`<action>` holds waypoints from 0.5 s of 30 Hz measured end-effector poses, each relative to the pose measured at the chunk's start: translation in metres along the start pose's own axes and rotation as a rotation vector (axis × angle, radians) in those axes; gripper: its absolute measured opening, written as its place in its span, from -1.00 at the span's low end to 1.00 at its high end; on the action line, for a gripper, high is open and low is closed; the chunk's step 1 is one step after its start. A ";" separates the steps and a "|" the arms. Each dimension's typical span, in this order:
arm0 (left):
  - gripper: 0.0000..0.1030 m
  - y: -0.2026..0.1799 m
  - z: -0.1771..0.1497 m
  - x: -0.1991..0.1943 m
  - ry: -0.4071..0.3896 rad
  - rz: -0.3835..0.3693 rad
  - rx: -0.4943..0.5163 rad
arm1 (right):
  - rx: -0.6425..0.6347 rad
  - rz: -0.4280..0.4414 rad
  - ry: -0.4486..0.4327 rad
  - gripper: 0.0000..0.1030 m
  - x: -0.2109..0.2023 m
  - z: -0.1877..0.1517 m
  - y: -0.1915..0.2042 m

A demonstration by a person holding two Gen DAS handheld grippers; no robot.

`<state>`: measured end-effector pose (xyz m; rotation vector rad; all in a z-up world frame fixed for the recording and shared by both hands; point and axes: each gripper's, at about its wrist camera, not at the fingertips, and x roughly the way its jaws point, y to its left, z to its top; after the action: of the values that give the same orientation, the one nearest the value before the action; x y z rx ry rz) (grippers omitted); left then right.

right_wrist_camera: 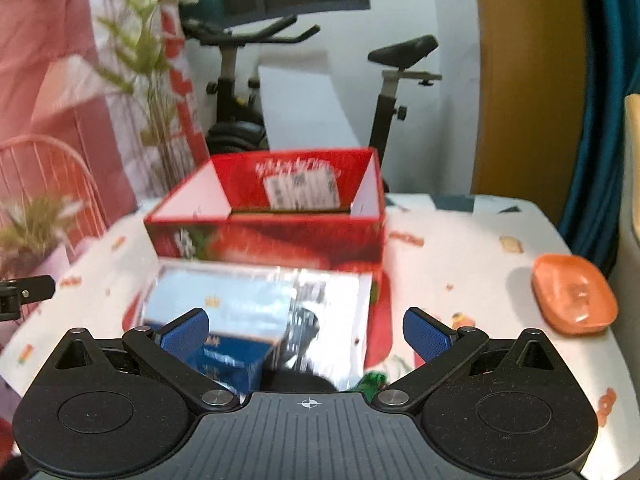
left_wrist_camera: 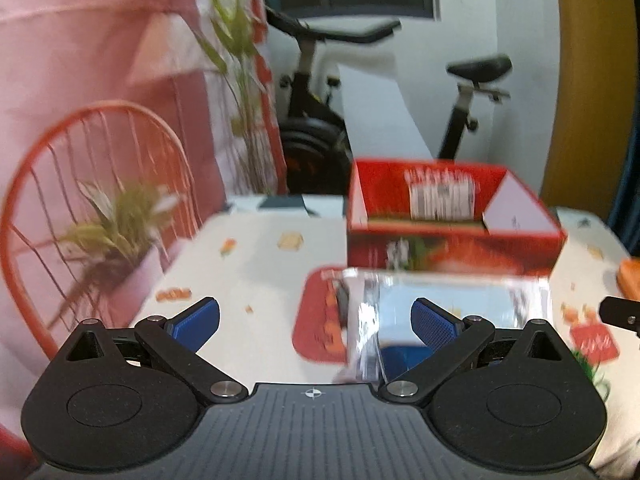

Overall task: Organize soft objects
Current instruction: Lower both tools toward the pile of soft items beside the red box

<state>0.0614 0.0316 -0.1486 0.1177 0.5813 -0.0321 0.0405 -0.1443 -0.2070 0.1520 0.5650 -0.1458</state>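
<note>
A shiny plastic-wrapped packet [right_wrist_camera: 256, 320] lay just in front of the open red box [right_wrist_camera: 280, 236] on the printed tablecloth [right_wrist_camera: 460, 264] — both the left gripper [left_wrist_camera: 316, 324] and right gripper [right_wrist_camera: 306, 330] hung spread wide, gripping nothing.

Both wrist views are evenly lit by soft indoor light, with faint shadows on the table [right_wrist_camera: 460, 264]. Motion blur smears the red box [right_wrist_camera: 280, 216] and the glossy packet [right_wrist_camera: 256, 300] — its wrapping shows bright glare — while the gripper bodies stay sharp. Fisheye distortion bends the outer edges; the corners fall dark.
</note>
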 end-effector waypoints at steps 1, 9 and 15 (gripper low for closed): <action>0.99 -0.001 -0.006 0.007 0.012 -0.005 0.011 | 0.002 0.004 0.000 0.99 0.004 -0.004 0.003; 0.75 0.005 -0.056 0.045 0.133 -0.119 -0.001 | -0.010 0.053 0.129 0.64 0.025 -0.040 0.005; 0.56 0.007 -0.079 0.065 0.214 -0.180 -0.016 | -0.023 0.078 0.239 0.30 0.035 -0.064 0.006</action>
<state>0.0731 0.0483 -0.2497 0.0536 0.8042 -0.1912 0.0380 -0.1298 -0.2788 0.1702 0.7971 -0.0455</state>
